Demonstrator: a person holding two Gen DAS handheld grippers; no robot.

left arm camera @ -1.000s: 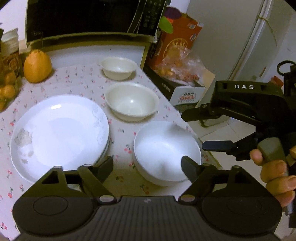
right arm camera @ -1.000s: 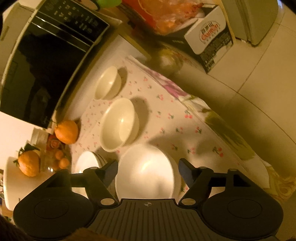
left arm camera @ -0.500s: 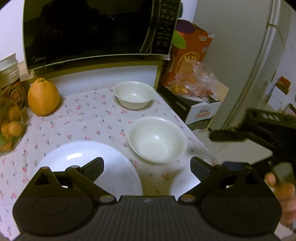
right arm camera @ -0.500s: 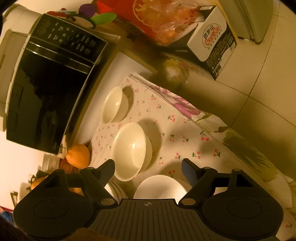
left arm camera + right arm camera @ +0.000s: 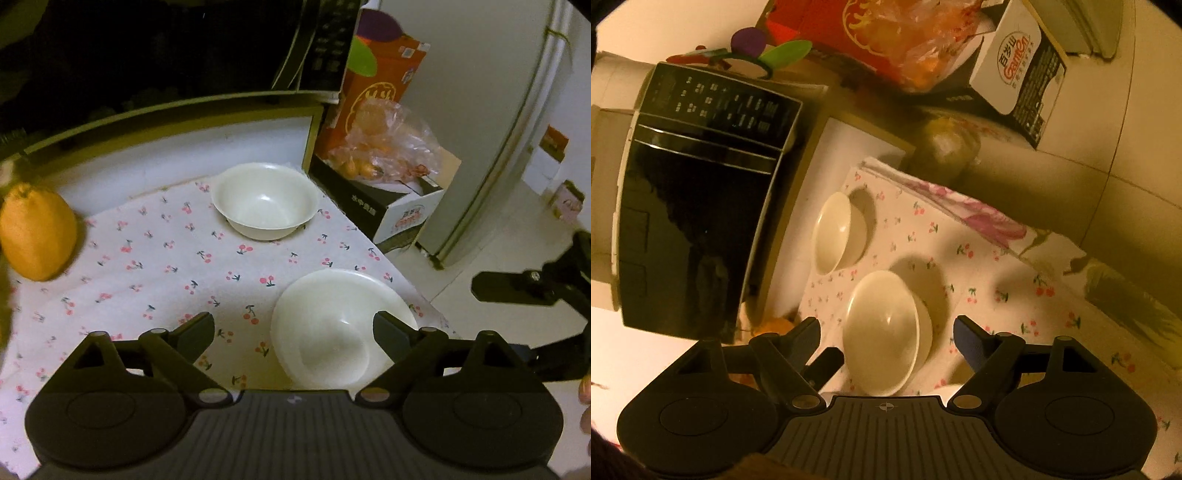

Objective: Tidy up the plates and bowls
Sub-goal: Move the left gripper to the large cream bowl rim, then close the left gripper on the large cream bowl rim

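Observation:
Two white bowls sit on the cherry-print tablecloth [image 5: 155, 266]. The small bowl [image 5: 264, 201] is at the back by the microwave; it also shows in the right wrist view [image 5: 836, 232]. The medium bowl [image 5: 341, 326] is nearer, between my left fingers; it also shows in the right wrist view [image 5: 886, 332]. My left gripper [image 5: 293, 332] is open and empty above the medium bowl's left side. My right gripper [image 5: 886, 338] is open and empty, over the medium bowl; it shows at the right edge of the left wrist view [image 5: 535, 291]. The plate and the large bowl are out of view.
A black microwave [image 5: 698, 206] stands behind the bowls. An orange fruit [image 5: 37, 232] sits at the left. A carton with a bag of fruit [image 5: 384, 155] and a fridge [image 5: 480, 110] stand off the table's right edge [image 5: 413, 291].
Both grippers moved forward over the table toward the microwave. The plate and the large bowl dropped out of view below. The medium and small bowls now look closer. Both grippers stayed open.

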